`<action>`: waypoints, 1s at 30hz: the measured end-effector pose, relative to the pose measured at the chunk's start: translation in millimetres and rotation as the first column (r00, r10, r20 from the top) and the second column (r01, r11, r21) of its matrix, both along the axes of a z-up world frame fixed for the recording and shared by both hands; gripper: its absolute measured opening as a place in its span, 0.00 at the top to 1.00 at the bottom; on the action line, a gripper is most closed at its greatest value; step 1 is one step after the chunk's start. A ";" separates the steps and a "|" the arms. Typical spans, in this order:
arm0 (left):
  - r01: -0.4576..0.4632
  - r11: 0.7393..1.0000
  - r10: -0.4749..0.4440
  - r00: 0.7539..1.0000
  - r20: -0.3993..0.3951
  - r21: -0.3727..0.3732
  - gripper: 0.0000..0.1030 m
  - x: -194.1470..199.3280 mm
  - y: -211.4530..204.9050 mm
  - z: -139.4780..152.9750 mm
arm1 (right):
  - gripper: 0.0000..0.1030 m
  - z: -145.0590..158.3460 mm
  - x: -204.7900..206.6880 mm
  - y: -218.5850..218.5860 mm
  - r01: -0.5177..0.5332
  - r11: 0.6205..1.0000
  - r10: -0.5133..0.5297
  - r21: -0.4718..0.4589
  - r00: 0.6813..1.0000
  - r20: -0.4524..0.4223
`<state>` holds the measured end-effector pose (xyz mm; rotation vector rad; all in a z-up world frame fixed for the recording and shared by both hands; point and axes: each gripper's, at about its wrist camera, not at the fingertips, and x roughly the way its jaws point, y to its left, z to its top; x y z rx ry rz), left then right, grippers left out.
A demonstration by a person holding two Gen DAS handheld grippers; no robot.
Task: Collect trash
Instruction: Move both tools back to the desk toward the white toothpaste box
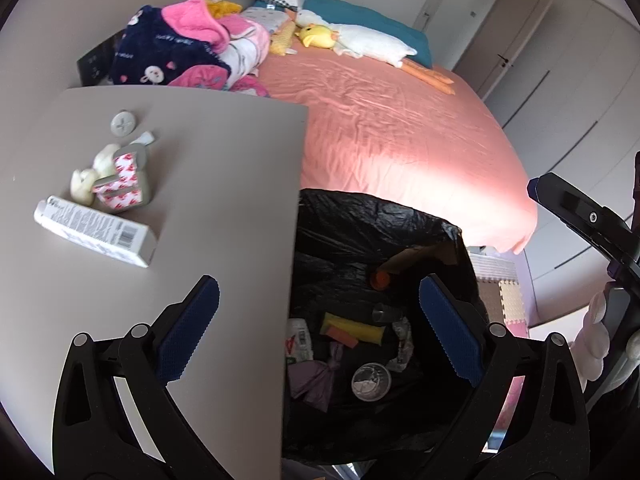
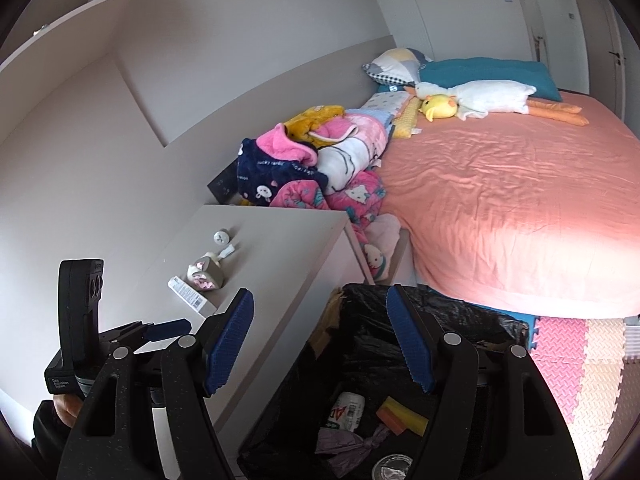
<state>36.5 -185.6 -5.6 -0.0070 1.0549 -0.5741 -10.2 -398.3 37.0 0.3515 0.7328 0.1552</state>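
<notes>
**Bedside clutter waiting beside the lined bin**

Bedroom furniture frames the scene: a grey nightstand (image 1: 200, 184) beside a pink bed (image 1: 400, 132). On the nightstand, one flat carton (image 1: 96, 230), one patterned wrapper bundle (image 1: 122, 184), one round cap (image 1: 122, 123) and a few crumpled scraps (image 1: 96, 170) are seen. All are judged light; the stiff carton is best taken across its narrow sides. The black-lined bin (image 1: 360, 220) stands alongside. Left gripper (image 1: 320, 328) and right gripper (image 2: 320, 336) are spread, nothing held.
</notes>
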 end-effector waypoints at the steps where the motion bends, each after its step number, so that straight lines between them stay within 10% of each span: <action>1: -0.012 1.000 0.012 1.000 -0.001 0.002 0.06 0.2 5.3 -0.5 | 0.32 -0.7 2.5 4.5 -0.010 1.000 0.010 -0.001 1.000 -0.002; 30: -0.329 0.943 0.332 0.941 -0.063 0.046 0.06 42.5 106.4 -24.9 | 0.32 -24.1 66.3 90.6 -0.159 0.987 0.158 -0.020 0.985 -0.063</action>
